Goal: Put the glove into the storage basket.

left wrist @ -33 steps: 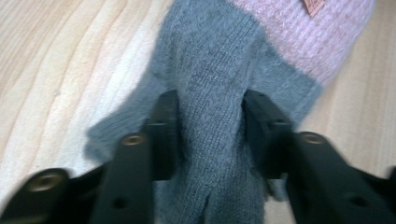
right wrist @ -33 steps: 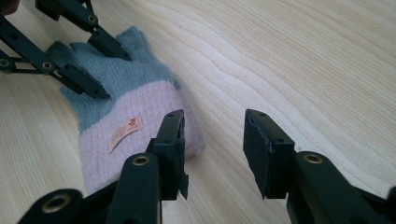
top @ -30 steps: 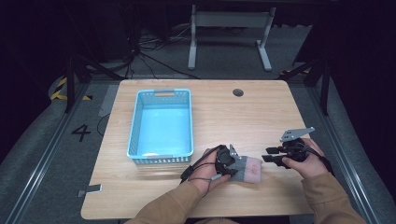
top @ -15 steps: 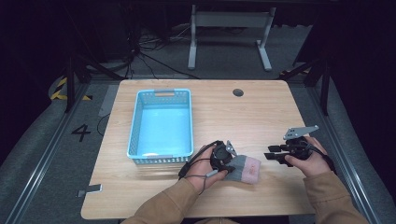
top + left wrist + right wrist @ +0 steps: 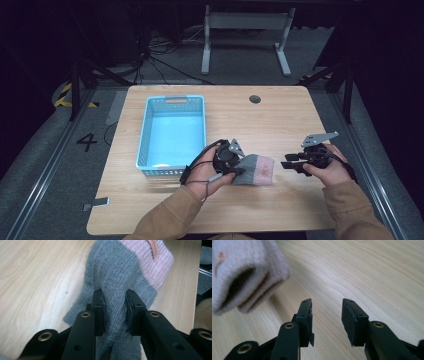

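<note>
Left gripper [image 5: 113,310] pinches grey-pink knitted glove [image 5: 125,272], seemingly lifted.

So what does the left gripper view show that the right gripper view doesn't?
Left gripper view: the left claw pinching the grey part of the knitted sock, plus a small label on its pink band.

Right gripper view: the right claw open with nothing between its jaws, and the sock's open pink cuff seen end-on.

Both: the sock lifted over the wooden table.
</note>
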`<state>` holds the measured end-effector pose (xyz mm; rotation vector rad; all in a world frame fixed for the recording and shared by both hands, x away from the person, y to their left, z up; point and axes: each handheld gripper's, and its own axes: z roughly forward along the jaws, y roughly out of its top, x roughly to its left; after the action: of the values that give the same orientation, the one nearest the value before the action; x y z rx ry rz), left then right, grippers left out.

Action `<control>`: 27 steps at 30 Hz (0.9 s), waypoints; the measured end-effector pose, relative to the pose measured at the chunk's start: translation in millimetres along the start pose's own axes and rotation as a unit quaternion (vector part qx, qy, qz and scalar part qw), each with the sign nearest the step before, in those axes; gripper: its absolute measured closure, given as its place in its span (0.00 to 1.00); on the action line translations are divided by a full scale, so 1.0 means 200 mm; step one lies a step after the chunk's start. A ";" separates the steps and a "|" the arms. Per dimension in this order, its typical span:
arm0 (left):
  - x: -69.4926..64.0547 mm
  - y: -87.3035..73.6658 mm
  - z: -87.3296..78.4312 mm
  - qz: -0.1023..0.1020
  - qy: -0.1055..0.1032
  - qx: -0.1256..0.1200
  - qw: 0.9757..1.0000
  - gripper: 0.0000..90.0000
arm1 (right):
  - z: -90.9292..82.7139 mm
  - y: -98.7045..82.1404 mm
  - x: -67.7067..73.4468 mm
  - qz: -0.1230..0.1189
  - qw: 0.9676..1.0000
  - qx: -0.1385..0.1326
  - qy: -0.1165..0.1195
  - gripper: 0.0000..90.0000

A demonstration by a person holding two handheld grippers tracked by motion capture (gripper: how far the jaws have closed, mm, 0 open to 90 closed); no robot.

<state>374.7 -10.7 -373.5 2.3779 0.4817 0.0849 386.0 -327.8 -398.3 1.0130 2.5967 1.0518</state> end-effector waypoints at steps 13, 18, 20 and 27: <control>0.12 -0.03 -0.24 -0.009 0.029 -0.017 0.999 0.80 | 0.05 0.04 -0.01 -0.004 1.000 0.004 0.010 0.68; 0.16 -0.06 -0.31 -0.017 0.041 -0.024 0.999 0.80 | 0.04 0.03 -0.01 -0.003 1.000 0.002 0.008 0.68; 0.18 -0.08 -0.34 -0.019 0.046 -0.023 0.999 0.80 | 0.04 0.03 -0.01 0.000 1.000 0.002 0.007 0.68; 0.26 -0.13 -0.44 -0.031 0.068 -0.027 0.997 0.80 | 0.02 0.01 0.00 0.002 1.000 0.002 0.002 0.68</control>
<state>397.0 81.7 -328.0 2.3116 0.6088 0.2301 389.4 -324.4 -400.7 1.0177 2.6013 1.0510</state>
